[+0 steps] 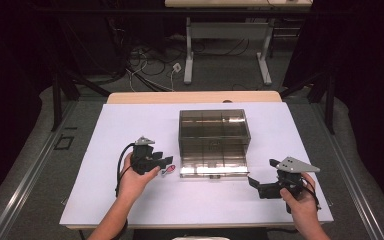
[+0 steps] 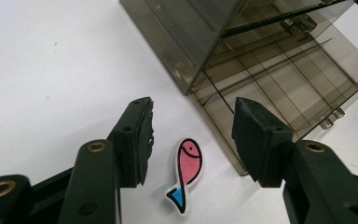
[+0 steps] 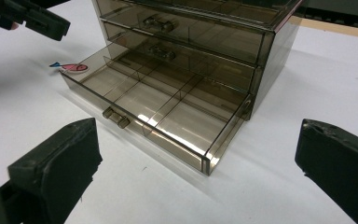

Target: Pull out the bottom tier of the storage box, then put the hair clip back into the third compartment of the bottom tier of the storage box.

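A small pink fish piece with a blue tail [image 2: 186, 172] lies flat on the white table [image 1: 130, 130], just left of the cabinet's pulled-out bottom drawer [image 1: 213, 165]. My left gripper [image 2: 195, 112] hangs low over it, open, with the fish on the table between the jaws and neither pad touching it. From above, the left gripper [image 1: 162, 162] sits beside the fish [image 1: 168, 170]. My right gripper [image 1: 261, 172] is held open to the right of the drawer, with nothing between its jaws. The right gripper view looks across the open drawer [image 3: 158, 107] to the fish [image 3: 74, 67].
The smoky transparent cabinet [image 1: 214, 127] stands mid-table with its upper drawers closed. The open bottom drawer is split into several empty compartments and has a small handle [image 3: 115, 117]. Beyond the table's far edge lie cables and a desk frame [image 1: 227, 35].
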Demonstrator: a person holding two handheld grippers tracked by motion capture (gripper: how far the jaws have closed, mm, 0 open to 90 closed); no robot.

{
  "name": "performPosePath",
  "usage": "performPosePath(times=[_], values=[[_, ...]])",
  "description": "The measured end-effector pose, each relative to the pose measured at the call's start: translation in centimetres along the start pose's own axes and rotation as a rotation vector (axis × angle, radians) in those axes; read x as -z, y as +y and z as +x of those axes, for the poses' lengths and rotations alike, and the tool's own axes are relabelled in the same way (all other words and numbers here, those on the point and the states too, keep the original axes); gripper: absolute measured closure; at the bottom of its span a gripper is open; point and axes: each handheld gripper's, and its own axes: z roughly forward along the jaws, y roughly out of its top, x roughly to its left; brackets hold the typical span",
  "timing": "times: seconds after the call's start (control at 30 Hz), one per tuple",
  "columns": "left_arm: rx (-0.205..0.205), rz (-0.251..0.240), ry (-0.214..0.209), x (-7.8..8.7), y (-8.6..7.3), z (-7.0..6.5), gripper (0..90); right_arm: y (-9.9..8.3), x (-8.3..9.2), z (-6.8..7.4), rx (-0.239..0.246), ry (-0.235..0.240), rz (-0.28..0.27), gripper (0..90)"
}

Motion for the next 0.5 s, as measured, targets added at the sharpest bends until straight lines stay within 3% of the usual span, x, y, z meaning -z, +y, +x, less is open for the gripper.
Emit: performPosePath(times=[0.5], values=[[0.012, 0.09, -0.016, -0.82, -0.34, -0.03, 54.4, -0.01, -0.08, -0.13, -0.01, 0.008, -0.007, 0.0]])
